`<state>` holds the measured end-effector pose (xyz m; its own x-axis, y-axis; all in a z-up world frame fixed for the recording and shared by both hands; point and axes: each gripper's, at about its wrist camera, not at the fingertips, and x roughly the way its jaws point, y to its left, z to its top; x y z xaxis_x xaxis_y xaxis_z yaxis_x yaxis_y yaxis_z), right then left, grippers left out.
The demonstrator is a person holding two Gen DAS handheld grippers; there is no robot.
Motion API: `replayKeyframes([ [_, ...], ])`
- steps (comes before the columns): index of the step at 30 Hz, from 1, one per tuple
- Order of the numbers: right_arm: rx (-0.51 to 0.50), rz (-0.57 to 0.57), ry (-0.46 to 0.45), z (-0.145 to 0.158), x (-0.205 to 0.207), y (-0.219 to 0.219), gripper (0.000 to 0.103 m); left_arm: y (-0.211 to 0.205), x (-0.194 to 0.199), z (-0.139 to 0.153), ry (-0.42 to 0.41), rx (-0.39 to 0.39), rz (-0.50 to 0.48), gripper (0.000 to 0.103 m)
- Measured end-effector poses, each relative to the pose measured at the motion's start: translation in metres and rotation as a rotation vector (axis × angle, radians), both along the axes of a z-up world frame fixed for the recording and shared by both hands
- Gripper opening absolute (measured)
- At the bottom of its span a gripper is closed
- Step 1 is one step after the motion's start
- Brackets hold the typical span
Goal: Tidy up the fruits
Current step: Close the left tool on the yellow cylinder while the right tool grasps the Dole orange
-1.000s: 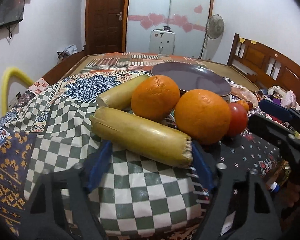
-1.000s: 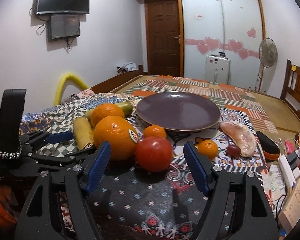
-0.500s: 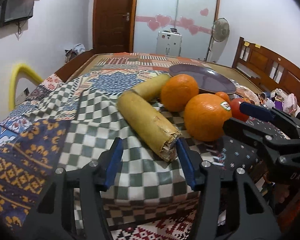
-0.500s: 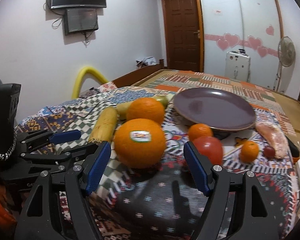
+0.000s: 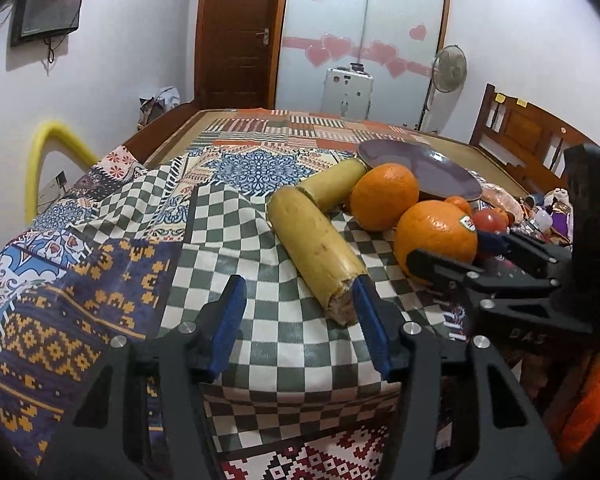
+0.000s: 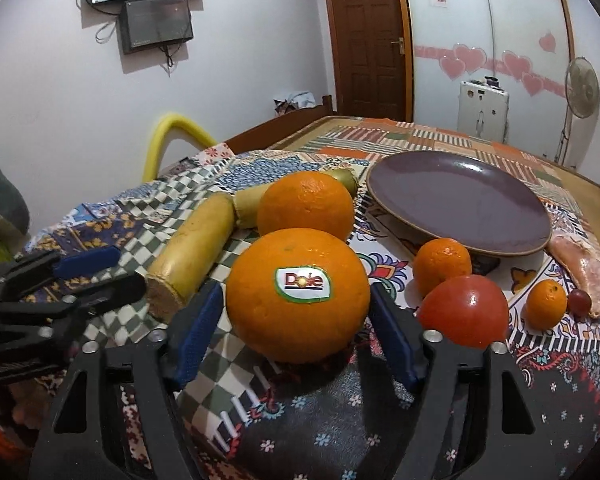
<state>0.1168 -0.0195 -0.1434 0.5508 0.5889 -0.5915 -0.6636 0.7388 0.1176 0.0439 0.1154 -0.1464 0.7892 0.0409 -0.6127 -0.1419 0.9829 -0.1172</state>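
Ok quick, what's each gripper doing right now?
Left gripper: open, holding nothing; one finger beside the yellow stalk's cut end.
Right gripper: closing around the Dole orange, not gripping yet.

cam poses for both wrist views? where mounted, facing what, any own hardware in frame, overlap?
Left wrist: on the left tongs, facing the near sugarcane piece; right tongs at right.
Right wrist: on the right tongs, facing the stickered orange between its closing jaws, pads not yet pressing; left tongs at left.
Shared: both fruits, the second orange, the purple plate.
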Motion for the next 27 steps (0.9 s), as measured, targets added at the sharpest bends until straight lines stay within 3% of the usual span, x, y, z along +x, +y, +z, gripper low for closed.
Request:
replayKeyframes([
  [10,0.042,-0.002,0.003,0.012,-0.014,-0.013,0.066,-0.007,0.022,0.020,-0.016,0.041,-0.014,0.055],
  [19,0.071,-0.066,-0.084,0.037,-0.021,-0.044,0.066,-0.007,0.063,0.017,0.053,0.053,-0.029,0.055],
  [27,0.092,-0.119,-0.071,0.031,-0.016,-0.062,0.066,-0.006,0.091,-0.004,0.160,0.083,-0.010,0.053],
])
